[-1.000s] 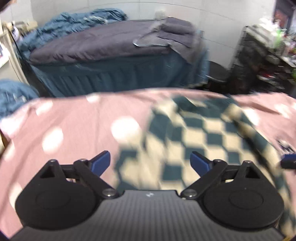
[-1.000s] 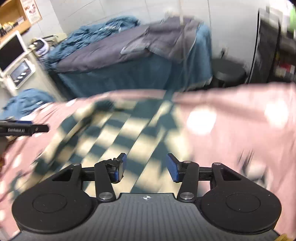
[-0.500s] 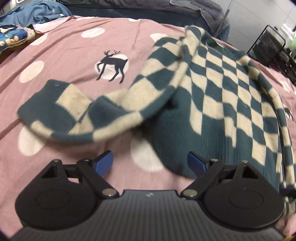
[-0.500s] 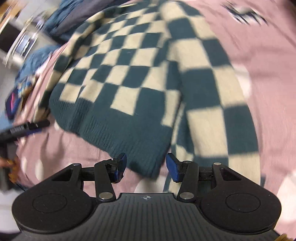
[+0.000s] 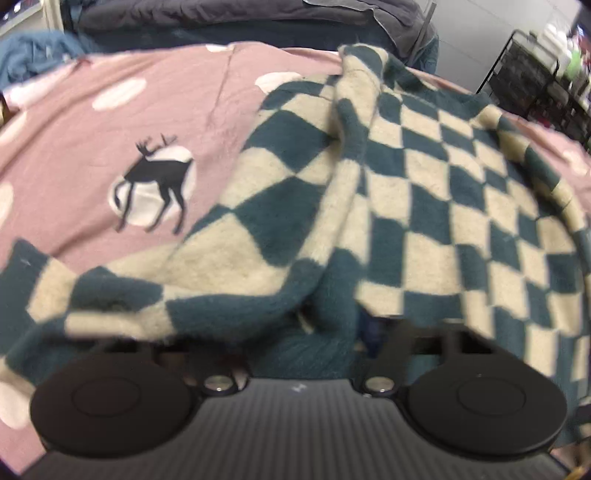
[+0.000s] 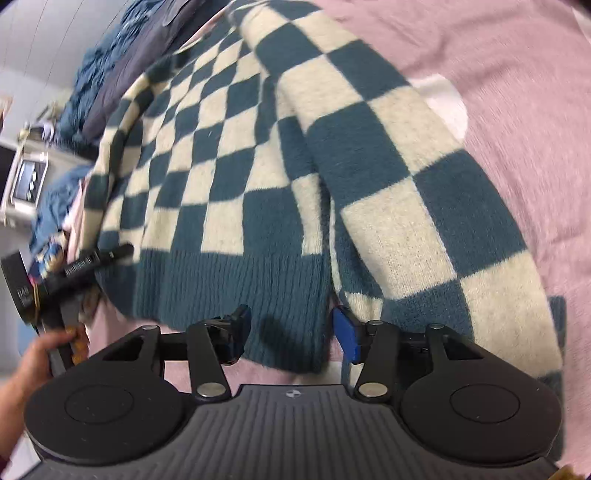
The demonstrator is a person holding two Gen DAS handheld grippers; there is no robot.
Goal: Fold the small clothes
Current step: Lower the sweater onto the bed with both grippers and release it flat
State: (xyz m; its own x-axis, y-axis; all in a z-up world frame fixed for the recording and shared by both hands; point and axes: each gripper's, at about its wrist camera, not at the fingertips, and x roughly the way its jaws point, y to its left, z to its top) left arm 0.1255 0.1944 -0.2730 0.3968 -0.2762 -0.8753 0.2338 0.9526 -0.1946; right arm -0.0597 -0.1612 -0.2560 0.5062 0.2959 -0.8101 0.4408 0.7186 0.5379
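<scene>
1. A teal and cream checked sweater (image 5: 424, 192) lies spread on a pink bedsheet (image 5: 74, 155) with white dots and a black deer print (image 5: 155, 184).
2. In the left wrist view, one sleeve (image 5: 207, 273) is draped across the front of the left gripper (image 5: 325, 332), covering its fingertips. The jaws are closing with sweater fabric bunched between them; the pads are hidden, so whether they press the cloth yet cannot be told.
3. The sleeve's cuff is cut off at the left edge of this view, and the sweater's far side runs out of view on the right.
4. In the right wrist view, the right gripper (image 6: 291, 332) sits low over the ribbed hem (image 6: 236, 280). Its jaws are spread and opening a little, with the hem's corner lying between the blue pads (image 6: 345, 332); the pads do not seem to press it.
5. At the left edge of that view, a hand (image 6: 40, 354) holds the left gripper's handle, partly cut off and blurred, near the hem's other end.
6. Beyond the bed, a second bed with dark grey and blue bedding (image 5: 221, 14) is only partly in view, as is a black wire rack (image 5: 535, 74), blurred.
</scene>
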